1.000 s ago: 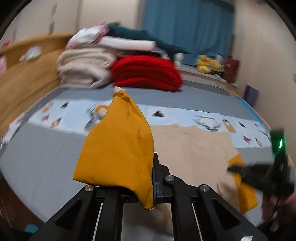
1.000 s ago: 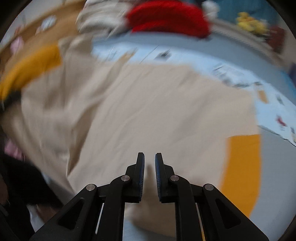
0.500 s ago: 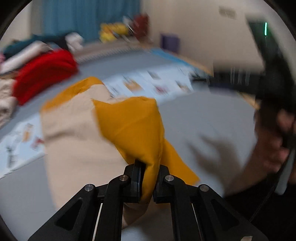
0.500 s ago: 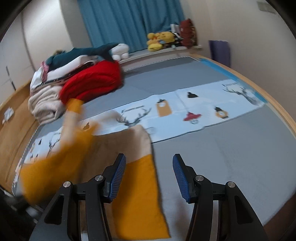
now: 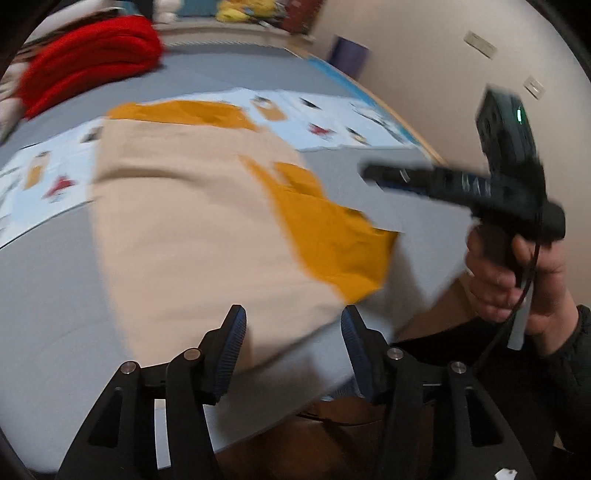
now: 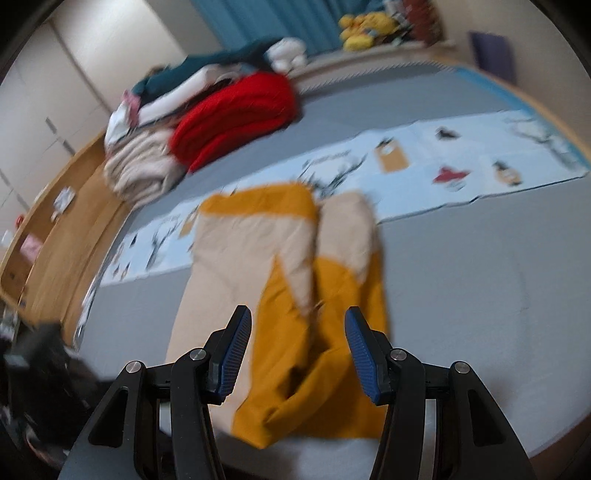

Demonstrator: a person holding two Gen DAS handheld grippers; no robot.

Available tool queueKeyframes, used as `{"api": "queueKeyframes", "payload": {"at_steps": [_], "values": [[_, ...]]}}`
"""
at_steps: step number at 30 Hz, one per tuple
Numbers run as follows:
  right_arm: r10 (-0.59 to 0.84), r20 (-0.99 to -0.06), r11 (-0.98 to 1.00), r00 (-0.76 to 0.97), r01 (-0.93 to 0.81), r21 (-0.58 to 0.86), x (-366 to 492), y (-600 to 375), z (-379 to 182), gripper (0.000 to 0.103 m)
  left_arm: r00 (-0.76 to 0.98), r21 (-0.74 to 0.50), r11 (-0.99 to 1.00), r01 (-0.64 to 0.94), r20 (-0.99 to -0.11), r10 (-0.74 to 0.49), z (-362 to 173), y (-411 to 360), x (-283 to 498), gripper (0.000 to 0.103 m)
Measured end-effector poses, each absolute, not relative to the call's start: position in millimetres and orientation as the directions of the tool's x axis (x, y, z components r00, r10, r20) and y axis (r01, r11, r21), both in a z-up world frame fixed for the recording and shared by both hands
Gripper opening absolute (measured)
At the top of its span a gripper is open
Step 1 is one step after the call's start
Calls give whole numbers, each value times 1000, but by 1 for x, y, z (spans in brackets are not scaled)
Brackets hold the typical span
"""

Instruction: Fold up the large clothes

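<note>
A pile of folded bedding, a red blanket point(image 6: 236, 114) foremost, sits at about eleven o'clock of the right wrist view on the grey mat point(image 6: 480, 280). A pale blue printed cloth strip point(image 6: 461, 162) crosses the mat from nine to two o'clock, and teal curtains point(image 6: 258, 18) with yellow soft toys point(image 6: 364, 26) fill twelve o'clock. Nothing lies between either gripper and the garment.

The beige and mustard garment point(image 6: 258, 251) lies on the mat at centre, partly folded, its top edge over the printed strip; a mustard sleeve point(image 6: 317, 369) is doubled across it toward six o'clock.

The left gripper point(image 5: 291, 343) has just been opening and its jaws now stand apart above the beige near edge, gripping nothing. The right gripper point(image 6: 297, 350) stands open too, the mustard fold seen between the fingers but not pressed. In the left wrist view it shows at three o'clock in a person's hand point(image 5: 513, 273).

Motion blur softens the fabric edges, so the fold layers are hard to tell.
</note>
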State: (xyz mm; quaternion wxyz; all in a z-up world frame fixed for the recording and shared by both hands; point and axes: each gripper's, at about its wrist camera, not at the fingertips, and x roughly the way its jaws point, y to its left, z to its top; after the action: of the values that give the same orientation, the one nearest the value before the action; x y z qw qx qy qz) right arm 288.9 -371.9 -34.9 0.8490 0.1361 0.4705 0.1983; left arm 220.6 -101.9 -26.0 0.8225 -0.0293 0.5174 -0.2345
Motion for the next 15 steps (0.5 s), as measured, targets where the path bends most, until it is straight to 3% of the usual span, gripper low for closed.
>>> {"api": "queueKeyframes", "payload": {"at_steps": [5, 11, 13, 15], "values": [[424, -809, 905, 407, -238, 354, 282, -339, -62, 54, 441, -125, 960, 250, -868, -228, -36, -55, 219, 50], [329, -857, 941, 396, -212, 264, 274, -325, -82, 52, 429, -224, 968, 110, -868, -249, -64, -20, 221, 50], [311, -862, 947, 401, -202, 248, 272, -325, -85, 29, 421, -284, 955, 82, -859, -292, -63, -17, 228, 50], [296, -864, 952, 408, -197, 233, 271, -325, -86, 20, 428, -275, 957, 87, -857, -286, -61, -13, 224, 50]]}}
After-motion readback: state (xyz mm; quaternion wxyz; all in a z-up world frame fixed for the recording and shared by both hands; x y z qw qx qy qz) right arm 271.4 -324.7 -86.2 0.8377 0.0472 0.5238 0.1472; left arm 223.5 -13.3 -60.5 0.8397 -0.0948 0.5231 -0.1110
